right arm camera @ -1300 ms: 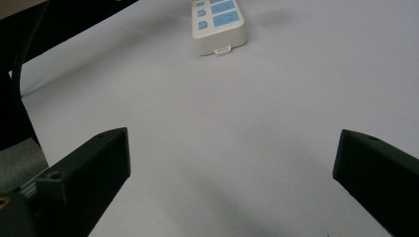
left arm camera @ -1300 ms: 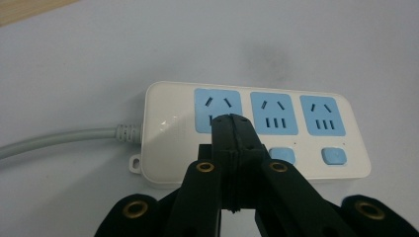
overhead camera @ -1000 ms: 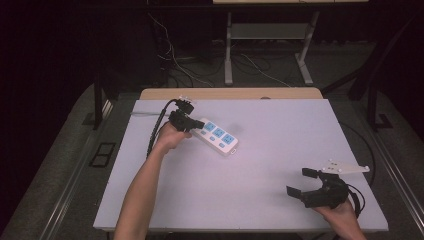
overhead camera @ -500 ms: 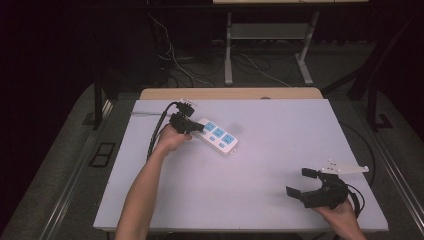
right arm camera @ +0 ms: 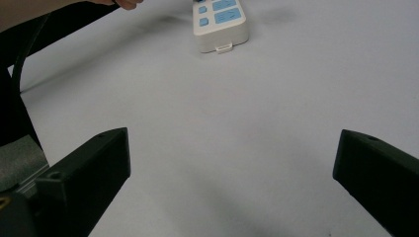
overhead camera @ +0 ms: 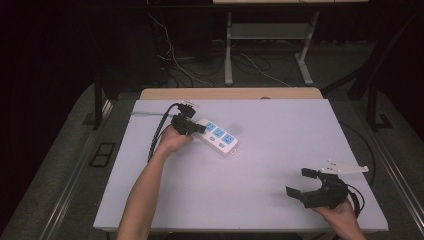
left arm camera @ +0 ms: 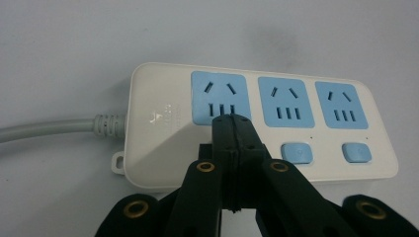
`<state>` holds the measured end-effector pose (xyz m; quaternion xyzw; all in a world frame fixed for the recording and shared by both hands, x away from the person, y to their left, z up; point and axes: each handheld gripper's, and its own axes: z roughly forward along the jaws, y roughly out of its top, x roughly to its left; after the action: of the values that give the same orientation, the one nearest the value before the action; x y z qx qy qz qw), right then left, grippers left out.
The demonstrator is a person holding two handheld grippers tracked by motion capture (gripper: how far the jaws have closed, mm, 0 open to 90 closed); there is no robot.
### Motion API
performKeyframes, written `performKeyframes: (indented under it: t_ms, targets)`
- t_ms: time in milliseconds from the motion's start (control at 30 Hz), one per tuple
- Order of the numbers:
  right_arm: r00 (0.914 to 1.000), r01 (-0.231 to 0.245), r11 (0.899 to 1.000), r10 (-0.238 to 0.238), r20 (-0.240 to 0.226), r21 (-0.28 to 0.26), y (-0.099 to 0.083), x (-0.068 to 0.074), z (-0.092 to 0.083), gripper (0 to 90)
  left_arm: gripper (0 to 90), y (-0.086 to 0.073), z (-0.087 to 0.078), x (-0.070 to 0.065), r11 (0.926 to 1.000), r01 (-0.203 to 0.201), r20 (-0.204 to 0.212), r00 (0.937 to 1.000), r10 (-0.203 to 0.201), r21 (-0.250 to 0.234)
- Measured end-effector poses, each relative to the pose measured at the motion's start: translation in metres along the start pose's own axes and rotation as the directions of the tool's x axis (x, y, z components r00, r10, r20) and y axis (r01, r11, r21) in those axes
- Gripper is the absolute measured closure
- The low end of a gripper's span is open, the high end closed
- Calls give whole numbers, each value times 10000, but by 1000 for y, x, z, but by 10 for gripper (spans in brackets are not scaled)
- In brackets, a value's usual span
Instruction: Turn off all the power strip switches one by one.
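A white power strip [overhead camera: 220, 137] with three blue sockets lies on the white table [overhead camera: 260, 165], left of centre toward the back. My left gripper [overhead camera: 199, 129] is shut with nothing between its jaws. In the left gripper view its closed tips [left arm camera: 232, 121] rest over the power strip [left arm camera: 158, 153] just below the first blue socket [left arm camera: 220, 96], left of two blue switches [left arm camera: 296, 152]. I cannot tell whether the tips touch it. A grey cord [left arm camera: 44, 129] leaves the strip's left end. My right gripper [overhead camera: 300, 182] stands open near the front right corner, far from the strip [right arm camera: 220, 22].
A wooden strip [overhead camera: 230, 93] runs along the table's back edge. Behind it stand metal table legs [overhead camera: 228, 47] with loose cables [overhead camera: 250, 65] on the dark floor. Black cable [overhead camera: 156, 135] trails from my left gripper toward the table's left side.
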<state>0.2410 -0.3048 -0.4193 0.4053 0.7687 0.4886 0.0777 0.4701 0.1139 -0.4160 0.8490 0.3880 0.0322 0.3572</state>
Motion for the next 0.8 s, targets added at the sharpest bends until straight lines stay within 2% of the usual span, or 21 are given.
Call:
performKeyframes:
  t_ms: [200,367,533,667,800]
  targets:
    - [10000,15,10000,-15,24,23,0,-1,0,10,893,-1,0,2,10000,67,113,9999,-67,-20]
    - [10000,2,10000,-2,12,89,0,-1,1,10,894,0,0,-1,9997,-224,-69,9997,225,47]
    - [10000,46,10000,-46,42,32,0,-1,-1,9,896,0,0,-2,10000,11,-105,9999,-11,16]
    - [10000,41,10000,-41,46,-24,0,0,-2,10,897,-2,1,-4,9998,195,-303,9993,-196,-42]
    - [10000,76,10000,-76,35,-7,0,0,-2,9,897,-4,1,-1,9989,414,-132,9990,-417,-197]
